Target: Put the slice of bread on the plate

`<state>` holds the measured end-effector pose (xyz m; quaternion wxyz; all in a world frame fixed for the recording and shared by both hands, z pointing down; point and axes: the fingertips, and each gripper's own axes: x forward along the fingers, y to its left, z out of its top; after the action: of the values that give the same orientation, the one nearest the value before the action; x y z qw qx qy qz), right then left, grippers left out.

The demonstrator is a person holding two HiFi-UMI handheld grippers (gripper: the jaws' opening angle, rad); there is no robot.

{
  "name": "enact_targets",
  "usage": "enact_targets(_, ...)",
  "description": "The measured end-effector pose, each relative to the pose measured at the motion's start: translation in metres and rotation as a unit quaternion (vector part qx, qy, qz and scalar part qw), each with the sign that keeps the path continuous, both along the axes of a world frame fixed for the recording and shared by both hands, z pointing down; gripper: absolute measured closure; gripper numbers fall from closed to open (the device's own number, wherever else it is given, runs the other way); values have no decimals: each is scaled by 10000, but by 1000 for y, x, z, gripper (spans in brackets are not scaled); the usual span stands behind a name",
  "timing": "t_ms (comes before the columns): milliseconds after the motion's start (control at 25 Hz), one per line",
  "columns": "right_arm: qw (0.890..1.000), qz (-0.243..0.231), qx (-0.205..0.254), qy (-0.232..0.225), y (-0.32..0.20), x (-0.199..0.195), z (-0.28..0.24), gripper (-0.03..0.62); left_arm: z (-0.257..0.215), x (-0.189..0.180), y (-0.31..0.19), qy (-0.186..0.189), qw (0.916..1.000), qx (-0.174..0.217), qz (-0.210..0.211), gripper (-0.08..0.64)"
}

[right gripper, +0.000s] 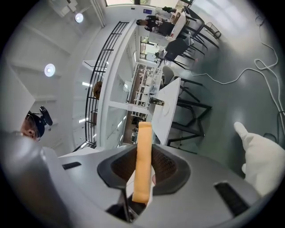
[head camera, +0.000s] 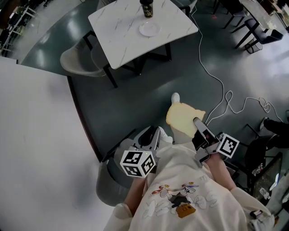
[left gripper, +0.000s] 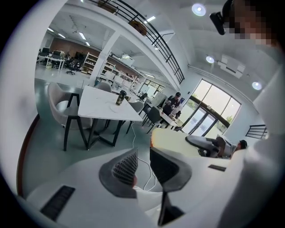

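Note:
A pale yellow slice of bread [head camera: 182, 117] hangs in the air over the dark floor, my right gripper [head camera: 198, 122] shut on its near edge. In the right gripper view the bread [right gripper: 143, 161] stands edge-on between both pads. The white plate [head camera: 150, 29] lies far ahead on a white marble table [head camera: 122, 31], beside a dark cup [head camera: 146, 8]. My left gripper [head camera: 151, 140] is held low by the person's body. Its jaws [left gripper: 143, 167] stand open with nothing between them. From the left gripper view the bread [left gripper: 176, 139] shows to the right.
A grey chair [head camera: 79, 61] stands at the table's left. A white cable [head camera: 216, 81] runs across the floor on the right. A white wall surface [head camera: 36, 135] fills the left. Dark chairs and tables [head camera: 253, 22] stand at the far right. The person's white shoe [head camera: 175, 97] shows below the bread.

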<state>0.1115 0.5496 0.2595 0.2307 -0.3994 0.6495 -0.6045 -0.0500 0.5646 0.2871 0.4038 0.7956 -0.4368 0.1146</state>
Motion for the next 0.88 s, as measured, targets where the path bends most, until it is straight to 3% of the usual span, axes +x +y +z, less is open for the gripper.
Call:
enact_targets(280,9999,36,19,-166,-80,35,10,503,-5,49,-87,-137,9997,101,190,466)
enact_targets(360,9994,-152,294,-102,-111,42,-4,503,-27,69,-119,34,9993,349,139,466)
enact_targets(480,9979,-347,548,49,-151,54,-8,503,-35,91,-165,-41,9986,528,75,466)
enact_targets(720,9996,-241,78,-158,-187,90,20,503,-32,117,-201,-147,9993,348,-51,466)
enact_targets(880,9997,-225,65,-97,-216,101,27,503,-23,122,-216,-250,9995,168,-93,466)
